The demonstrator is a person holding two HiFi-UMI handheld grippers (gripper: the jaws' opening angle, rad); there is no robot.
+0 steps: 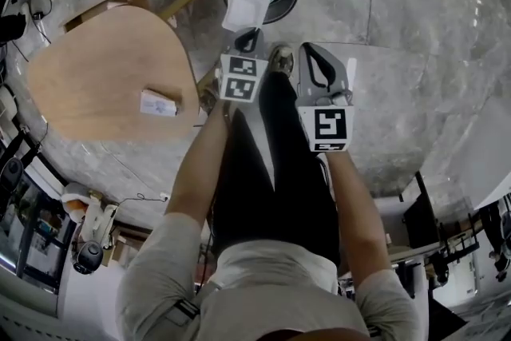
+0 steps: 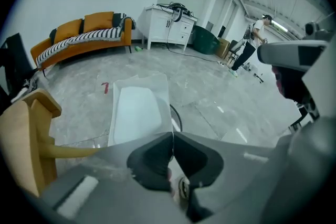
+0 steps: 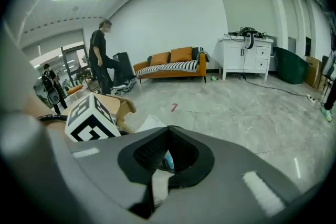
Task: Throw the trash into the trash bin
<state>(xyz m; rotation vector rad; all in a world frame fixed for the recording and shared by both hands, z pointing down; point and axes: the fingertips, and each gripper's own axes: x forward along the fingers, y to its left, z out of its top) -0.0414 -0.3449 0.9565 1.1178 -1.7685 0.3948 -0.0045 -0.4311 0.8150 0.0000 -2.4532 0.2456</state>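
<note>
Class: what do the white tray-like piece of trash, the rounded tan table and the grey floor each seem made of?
White tray-like piece: probably thin plastic, matte; moulded raised rim. Rounded tan table: wood or veneer; faint grain. Grey floor: polished stone or marble-look tile; veining, seams, light reflections.

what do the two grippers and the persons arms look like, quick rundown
The left gripper and right gripper both have smooth grey shells, with black textured jaws that curve into a loop. The left cube and right cube are white with black square markers. No cables show. The person wears a light grey top whose sleeves end above the forearms.
</note>
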